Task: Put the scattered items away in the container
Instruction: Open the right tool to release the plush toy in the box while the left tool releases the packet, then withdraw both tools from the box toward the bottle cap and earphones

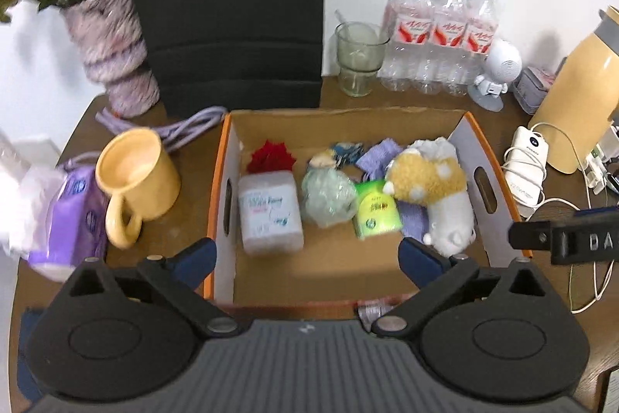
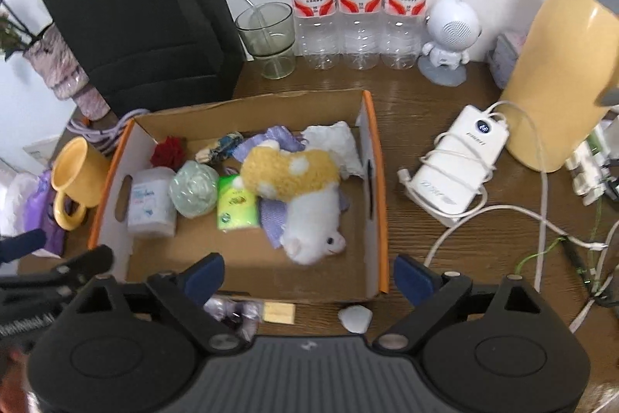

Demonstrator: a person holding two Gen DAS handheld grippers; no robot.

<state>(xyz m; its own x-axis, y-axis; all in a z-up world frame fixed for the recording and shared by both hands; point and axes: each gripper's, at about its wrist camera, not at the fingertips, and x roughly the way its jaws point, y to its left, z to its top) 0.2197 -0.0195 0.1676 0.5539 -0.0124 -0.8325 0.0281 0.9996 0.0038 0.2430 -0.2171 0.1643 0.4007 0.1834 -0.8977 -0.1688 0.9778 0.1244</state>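
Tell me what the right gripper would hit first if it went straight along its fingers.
Probably the white-and-yellow plush toy lying in the orange-edged cardboard box. The open right gripper points down into the box; depth is unclear, so it might reach the bare box floor beside the toy.

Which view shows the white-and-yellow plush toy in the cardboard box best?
The right wrist view: the white-and-yellow plush toy lies whole, face visible. The left wrist view shows it blurrier, its head partly behind a gripper finger.
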